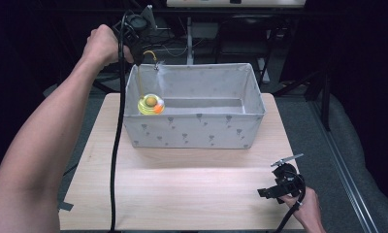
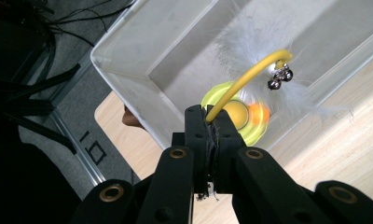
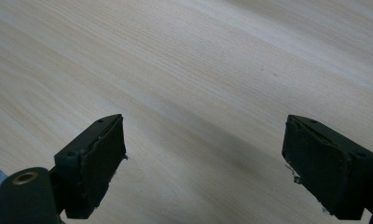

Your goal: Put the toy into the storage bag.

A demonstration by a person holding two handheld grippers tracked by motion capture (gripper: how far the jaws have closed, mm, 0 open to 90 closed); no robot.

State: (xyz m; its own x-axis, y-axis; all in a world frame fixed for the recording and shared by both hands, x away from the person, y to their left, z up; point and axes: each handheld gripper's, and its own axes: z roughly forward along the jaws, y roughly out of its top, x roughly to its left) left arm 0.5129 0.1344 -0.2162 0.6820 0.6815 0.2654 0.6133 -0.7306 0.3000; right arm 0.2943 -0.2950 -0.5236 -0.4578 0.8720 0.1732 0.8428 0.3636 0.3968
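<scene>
A cat toy hangs from my left gripper (image 1: 144, 62): a yellow wand (image 2: 243, 80) with small bells (image 2: 280, 77), white feathers (image 2: 250, 44) and a yellow-green disc with an orange ball (image 1: 151, 104). In the left gripper view my left gripper (image 2: 211, 120) is shut on the wand's end. The toy's disc sits low inside the left end of a grey fabric box (image 1: 194, 131). My right gripper (image 1: 267, 191) rests at the table's front right corner. In the right gripper view my right gripper (image 3: 205, 154) is open over bare wood with nothing between the jaws.
The light wooden table (image 1: 182, 189) has free room in front of the box. A black cable (image 1: 115, 160) trails from the left gripper down across the table's left side. Dark stands and cables stand behind the box; grey floor lies around the table.
</scene>
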